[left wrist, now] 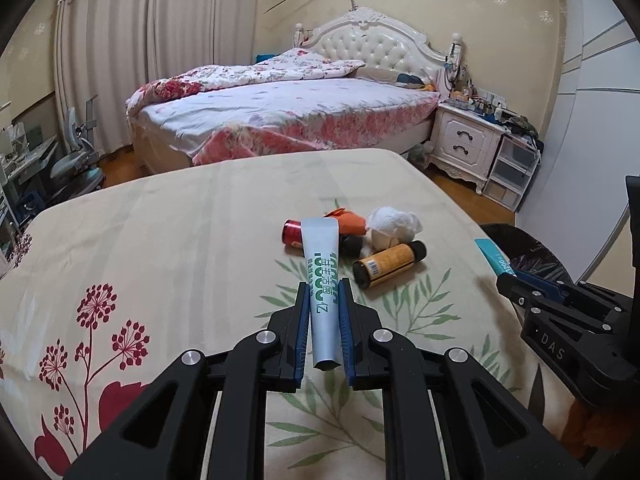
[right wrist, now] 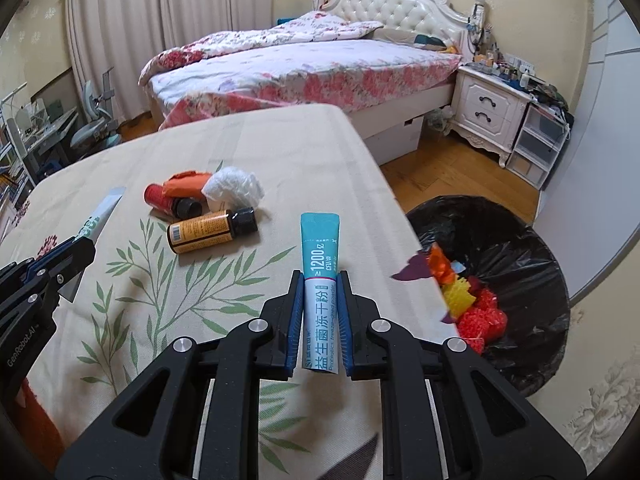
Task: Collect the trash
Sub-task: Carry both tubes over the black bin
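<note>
My left gripper (left wrist: 325, 286) is shut on a silver sachet with green print (left wrist: 322, 280), held above the table. My right gripper (right wrist: 320, 278) is shut on a teal and white sachet (right wrist: 321, 280), lifted near the table's right edge. On the tablecloth (right wrist: 240, 152) lie a yellow bottle with a black cap (right wrist: 210, 230), a red bottle (right wrist: 168, 200), an orange wrapper (right wrist: 186, 180) and a crumpled white tissue (right wrist: 234, 190). In the left wrist view the same pile shows: yellow bottle (left wrist: 388, 264), red bottle (left wrist: 291, 234), tissue (left wrist: 394, 222). The right gripper (left wrist: 506, 280) appears at the right there.
A bin lined with a black bag (right wrist: 516, 248) stands on the floor right of the table, with red, yellow and orange scraps (right wrist: 468, 304) inside. Beyond the table are a bed (right wrist: 304, 68), a white nightstand (right wrist: 490, 108) and a desk chair (right wrist: 92, 124).
</note>
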`<action>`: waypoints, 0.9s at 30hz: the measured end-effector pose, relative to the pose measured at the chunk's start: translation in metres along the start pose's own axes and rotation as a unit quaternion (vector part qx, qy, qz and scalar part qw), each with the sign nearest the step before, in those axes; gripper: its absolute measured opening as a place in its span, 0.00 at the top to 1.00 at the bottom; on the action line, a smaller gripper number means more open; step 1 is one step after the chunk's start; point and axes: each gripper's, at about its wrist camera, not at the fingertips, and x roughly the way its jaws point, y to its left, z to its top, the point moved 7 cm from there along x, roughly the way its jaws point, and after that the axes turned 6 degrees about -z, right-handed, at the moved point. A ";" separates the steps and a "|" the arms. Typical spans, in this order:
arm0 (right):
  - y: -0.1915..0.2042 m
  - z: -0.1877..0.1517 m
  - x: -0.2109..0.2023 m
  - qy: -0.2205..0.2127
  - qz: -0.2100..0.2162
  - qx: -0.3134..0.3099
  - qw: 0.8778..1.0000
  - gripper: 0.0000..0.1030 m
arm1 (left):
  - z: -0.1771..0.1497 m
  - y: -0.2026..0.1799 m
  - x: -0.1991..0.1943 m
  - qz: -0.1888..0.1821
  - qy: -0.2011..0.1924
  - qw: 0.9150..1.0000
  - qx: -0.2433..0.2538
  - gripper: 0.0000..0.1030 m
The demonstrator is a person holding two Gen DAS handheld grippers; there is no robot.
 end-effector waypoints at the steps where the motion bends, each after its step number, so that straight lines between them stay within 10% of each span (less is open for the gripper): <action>1: -0.004 0.001 -0.004 -0.005 -0.004 0.003 1.000 0.84 | 0.003 -0.006 -0.001 -0.004 -0.005 1.000 0.004 0.85; 27: -0.139 0.011 -0.004 -0.048 -0.102 0.103 0.988 0.84 | 0.041 -0.152 0.054 -0.097 -0.023 0.989 0.106 0.85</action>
